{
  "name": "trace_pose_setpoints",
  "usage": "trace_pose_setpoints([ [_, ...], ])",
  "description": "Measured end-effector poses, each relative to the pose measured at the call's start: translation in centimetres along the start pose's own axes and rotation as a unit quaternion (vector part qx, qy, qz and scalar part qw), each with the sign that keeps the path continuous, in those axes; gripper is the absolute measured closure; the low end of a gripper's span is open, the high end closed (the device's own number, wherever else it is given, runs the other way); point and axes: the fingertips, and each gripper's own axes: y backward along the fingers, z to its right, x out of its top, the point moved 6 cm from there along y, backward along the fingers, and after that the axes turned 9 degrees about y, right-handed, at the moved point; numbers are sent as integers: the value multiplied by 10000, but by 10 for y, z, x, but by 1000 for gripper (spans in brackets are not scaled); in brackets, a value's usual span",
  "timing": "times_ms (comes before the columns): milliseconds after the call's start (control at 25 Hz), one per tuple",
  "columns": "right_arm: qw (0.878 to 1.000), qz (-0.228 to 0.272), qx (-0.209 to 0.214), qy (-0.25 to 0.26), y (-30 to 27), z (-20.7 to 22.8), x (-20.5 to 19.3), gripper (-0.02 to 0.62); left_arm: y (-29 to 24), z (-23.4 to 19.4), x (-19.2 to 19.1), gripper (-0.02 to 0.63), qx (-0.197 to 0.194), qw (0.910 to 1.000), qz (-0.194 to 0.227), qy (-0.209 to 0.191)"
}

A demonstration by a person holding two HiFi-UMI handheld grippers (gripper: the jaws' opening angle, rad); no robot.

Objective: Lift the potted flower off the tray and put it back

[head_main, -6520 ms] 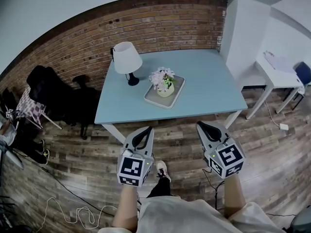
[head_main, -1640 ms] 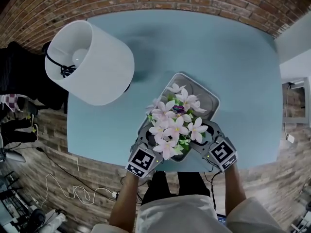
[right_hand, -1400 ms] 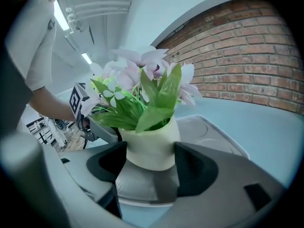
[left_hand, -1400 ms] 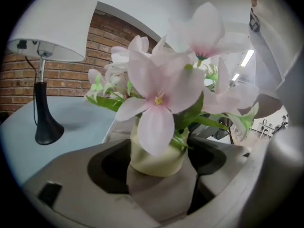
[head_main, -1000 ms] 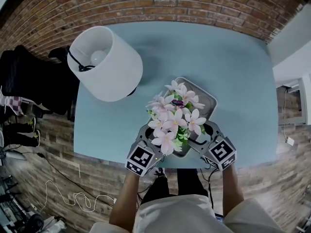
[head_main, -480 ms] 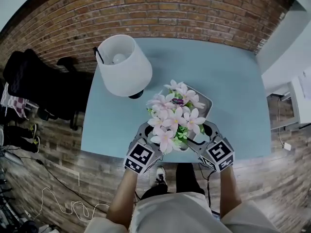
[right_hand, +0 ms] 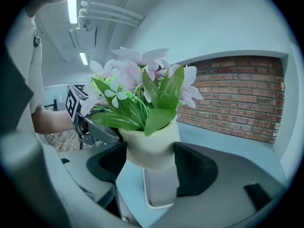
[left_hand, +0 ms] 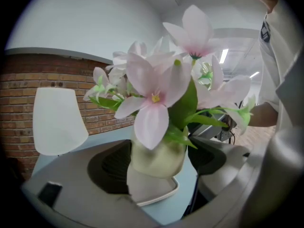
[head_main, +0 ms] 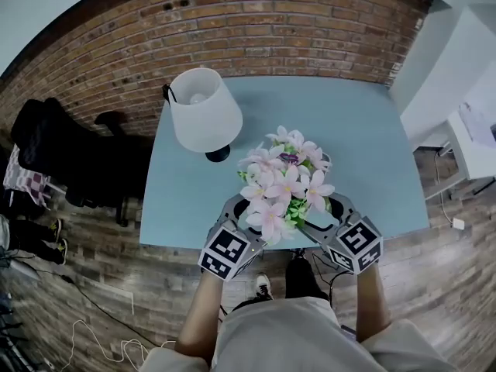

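Note:
The potted flower (head_main: 283, 184), pink and white blooms in a pale green pot (left_hand: 156, 156), hangs in the air above the table's near edge. My left gripper (head_main: 239, 208) and right gripper (head_main: 335, 206) hold it from either side. In both gripper views the pot (right_hand: 151, 151) sits between the dark jaw pads, and each gripper is shut on it. The grey tray (left_hand: 154, 194) lies on the table below the pot, apart from it, and shows again in the right gripper view as the tray (right_hand: 159, 189). The blooms hide the tray in the head view.
A white-shaded lamp (head_main: 205, 111) stands on the light blue table (head_main: 364, 146), left of the flower. A brick wall (head_main: 256, 29) runs behind the table. A dark chair with clothes (head_main: 62, 153) is at the left, a white desk (head_main: 473, 130) at the right.
Both grippers came up from near the floor and closed on the pot. Over the last second the pot has risen off the tray and come toward the near table edge.

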Motion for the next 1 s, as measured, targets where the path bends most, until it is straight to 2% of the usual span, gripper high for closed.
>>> trace_pose_setpoints([
  [280, 9993, 0, -368, -100, 28, -24, 14, 268, 20, 22, 15, 189, -144, 9997, 138, -164],
  [520, 9982, -1, -593, 45, 48, -40, 25, 273, 34, 39, 21, 189, -246, 9992, 240, -225],
  [800, 9975, 83, -697, 44, 62, -48, 35, 273, 44, 52, 34, 189, -286, 9982, 261, -458],
  [1000, 9974, 45, -715, 68, 66, -48, 32, 273, 41, 55, 31, 189, -309, 9983, 251, -417],
])
